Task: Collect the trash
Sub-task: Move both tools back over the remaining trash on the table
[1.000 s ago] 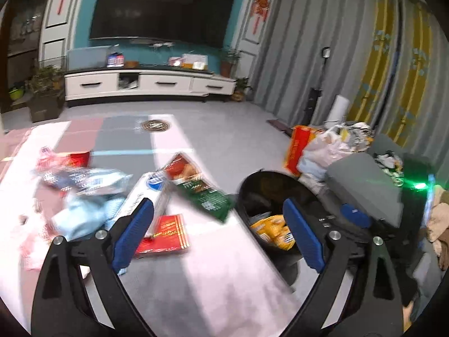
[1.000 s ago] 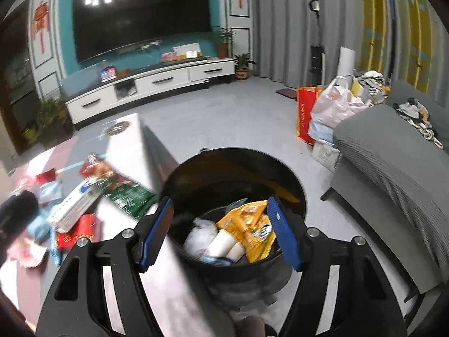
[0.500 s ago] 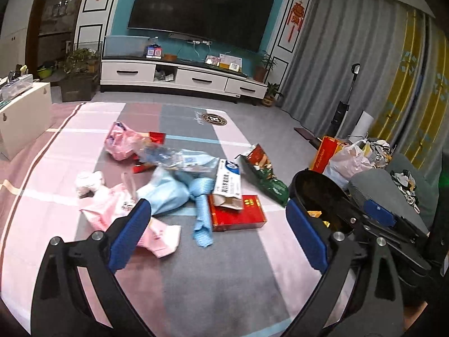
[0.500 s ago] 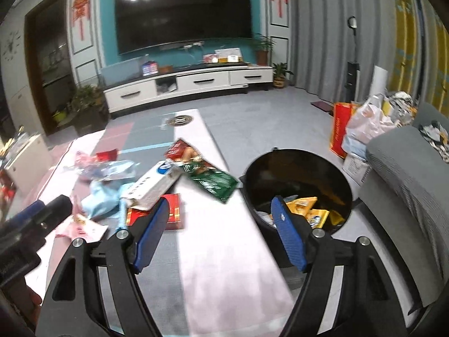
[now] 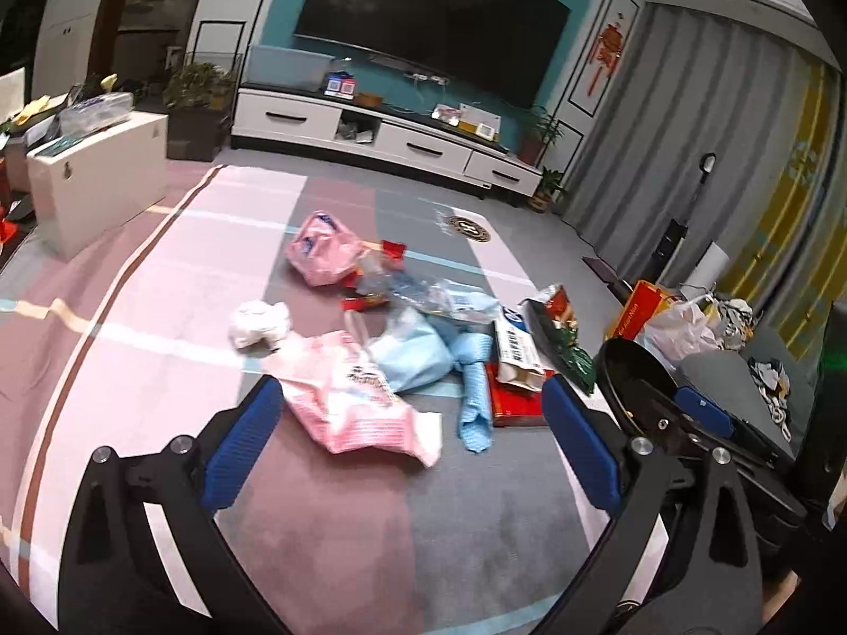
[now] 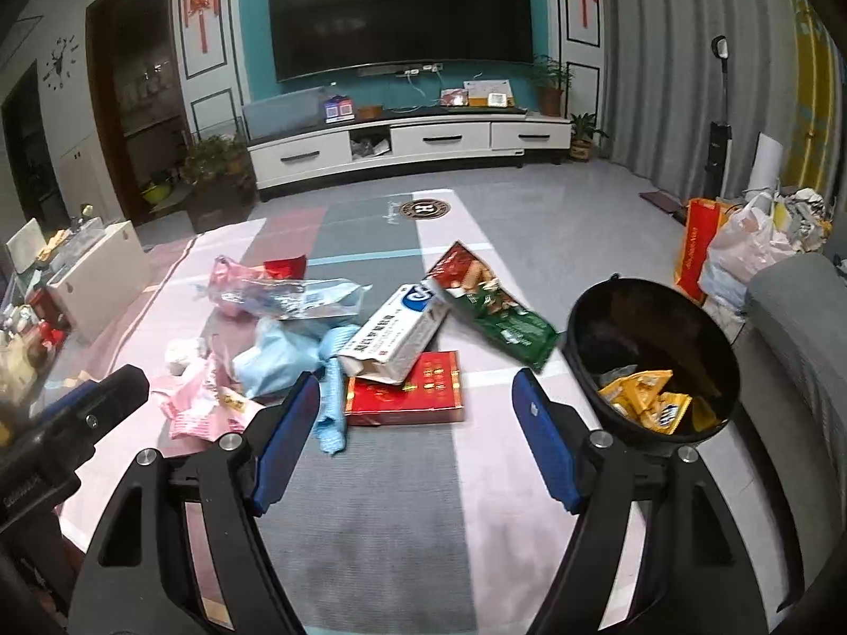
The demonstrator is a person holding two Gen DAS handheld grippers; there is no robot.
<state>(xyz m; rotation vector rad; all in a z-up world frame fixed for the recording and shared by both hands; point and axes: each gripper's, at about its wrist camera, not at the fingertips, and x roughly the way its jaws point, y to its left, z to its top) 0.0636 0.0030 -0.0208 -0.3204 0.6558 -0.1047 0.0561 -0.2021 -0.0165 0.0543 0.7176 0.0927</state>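
Trash lies in a heap on the striped rug. A pink wrapper (image 5: 360,407) lies just beyond my open, empty left gripper (image 5: 407,444). Behind it are a white paper wad (image 5: 259,324), a light blue bag (image 5: 418,354) and a pink bag (image 5: 317,254). A red box (image 6: 405,389) lies just ahead of my open, empty right gripper (image 6: 415,434), with a white carton (image 6: 397,333) leaning on it and a green snack bag (image 6: 492,307) to the right. The black bin (image 6: 656,354), at right, holds yellow packets (image 6: 646,399).
A grey sofa (image 6: 799,349) stands right of the bin, with a red bag (image 6: 701,248) and plastic bags behind it. A white box (image 5: 100,174) stands at the rug's left edge. A white TV cabinet (image 6: 407,145) lines the far wall.
Both grippers have swung left, away from the bin toward the trash heap. The right gripper was over the bin a second ago and now faces the red box. Both stayed open.
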